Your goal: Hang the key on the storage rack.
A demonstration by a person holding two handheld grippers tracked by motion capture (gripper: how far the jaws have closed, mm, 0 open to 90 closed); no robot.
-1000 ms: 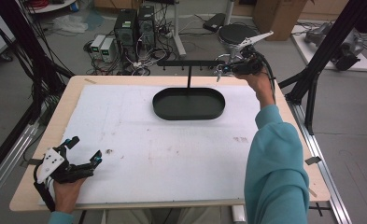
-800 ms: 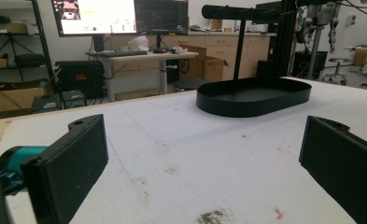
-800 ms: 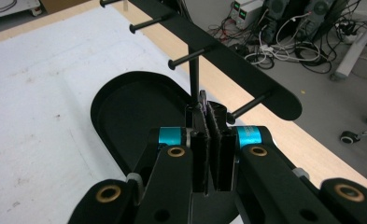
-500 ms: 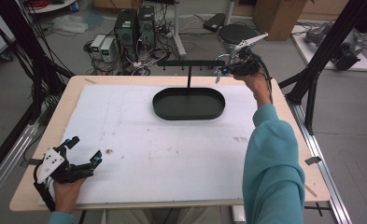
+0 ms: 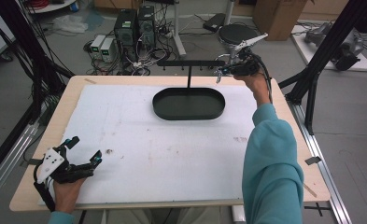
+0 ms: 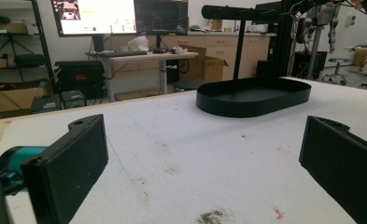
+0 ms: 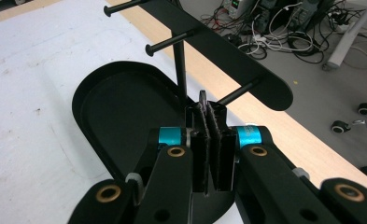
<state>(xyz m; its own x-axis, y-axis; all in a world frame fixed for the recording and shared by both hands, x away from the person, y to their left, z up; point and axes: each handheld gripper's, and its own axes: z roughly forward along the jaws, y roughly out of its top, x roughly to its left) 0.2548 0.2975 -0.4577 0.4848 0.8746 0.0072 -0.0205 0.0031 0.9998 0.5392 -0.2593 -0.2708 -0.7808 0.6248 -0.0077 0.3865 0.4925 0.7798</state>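
At the right end of the black rack (image 5: pixel 190 63), your right gripper (image 7: pixel 208 109) is clamped on a small thin grey piece (image 7: pixel 202 97), just short of the last peg (image 7: pixel 237 93), so hanging it remains. Your left gripper (image 5: pixel 85 151) rests well away from the rack, jaws apart and empty.

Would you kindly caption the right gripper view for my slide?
Right claw shut on a small thin object beside a peg of the black rack, above the oval tray.
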